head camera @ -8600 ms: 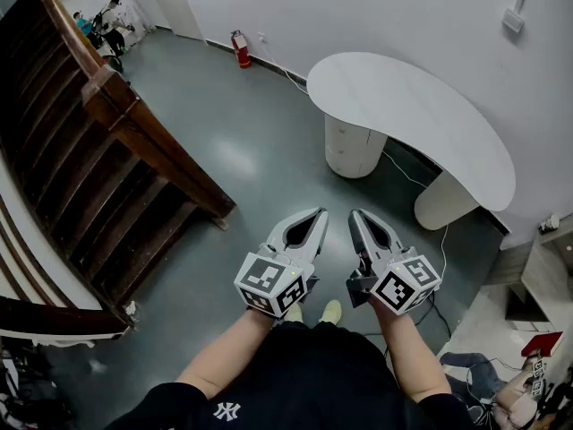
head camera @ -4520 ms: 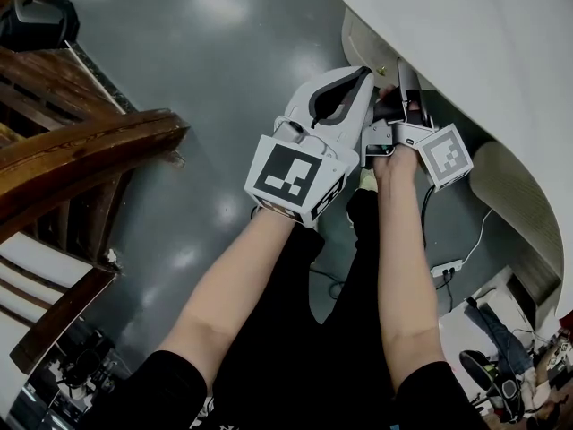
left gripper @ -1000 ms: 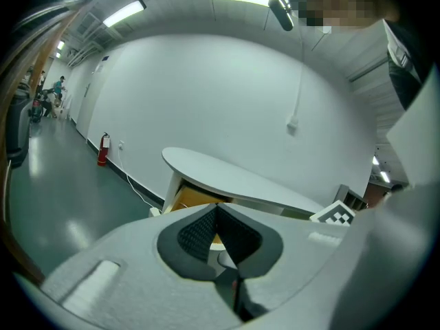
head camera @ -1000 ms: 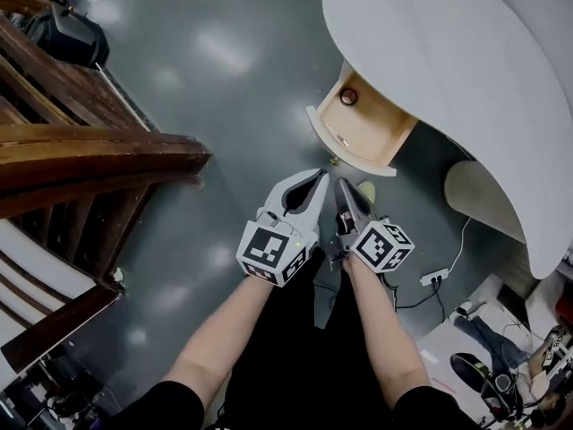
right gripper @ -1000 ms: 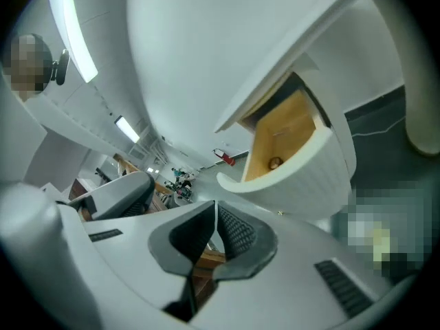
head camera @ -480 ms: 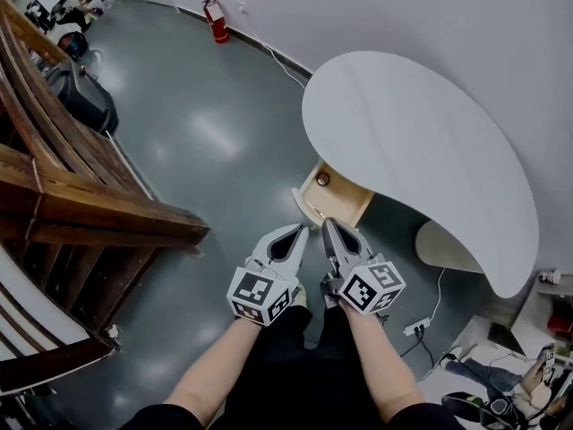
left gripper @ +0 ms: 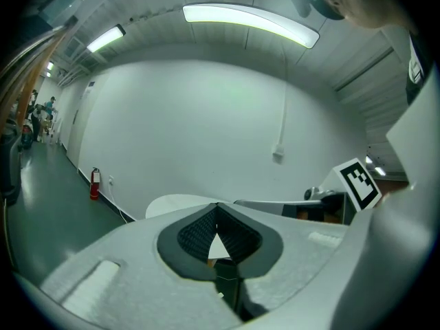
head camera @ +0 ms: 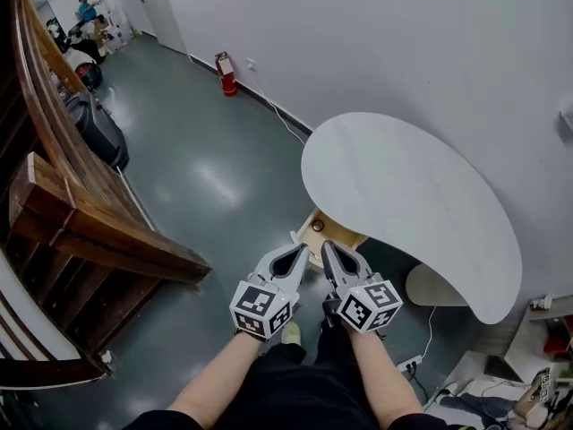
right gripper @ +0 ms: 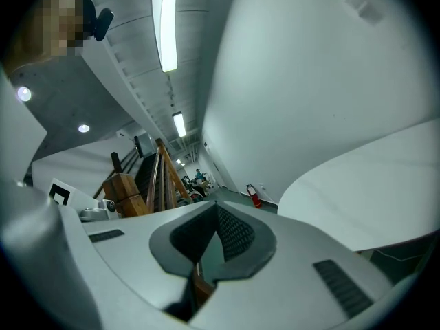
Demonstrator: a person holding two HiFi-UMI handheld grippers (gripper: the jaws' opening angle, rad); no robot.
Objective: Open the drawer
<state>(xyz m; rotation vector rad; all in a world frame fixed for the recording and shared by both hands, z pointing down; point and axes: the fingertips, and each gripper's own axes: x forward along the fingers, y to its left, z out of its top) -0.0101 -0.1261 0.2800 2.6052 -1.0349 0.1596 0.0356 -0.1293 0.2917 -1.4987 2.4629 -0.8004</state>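
- The grey-green floor [head camera: 206, 177] is glossy and fills most of the head view. A plain white wall [head camera: 403, 52] runs along its far side.
- A dark wooden staircase [head camera: 81, 213] with a heavy rail fills the left edge of the head view. A dark bag [head camera: 98, 128] sits on the floor beside it.
- The white, kidney-shaped bench [head camera: 403, 195] stands against the wall, and its top is bare.
- The drawer [head camera: 336, 237] stands pulled out from under the bench's near left end. Its pale wood inside is open to view from above.
- The left gripper [head camera: 303, 251] is held out in front of the person, in the air. Its own view looks level at the wall. Its jaws meet at the tips with nothing between them.
- The right gripper [head camera: 329, 245] is just beside the left, and the two are almost parallel. Its jaws are closed too and empty. Neither gripper touches the drawer, which shows just past their tips in the head view.
- A red fire extinguisher [head camera: 226, 73] stands at the foot of the wall, well apart from the bench.
- A small dark round thing [head camera: 317, 226] lies inside the drawer; what it is cannot be made out.
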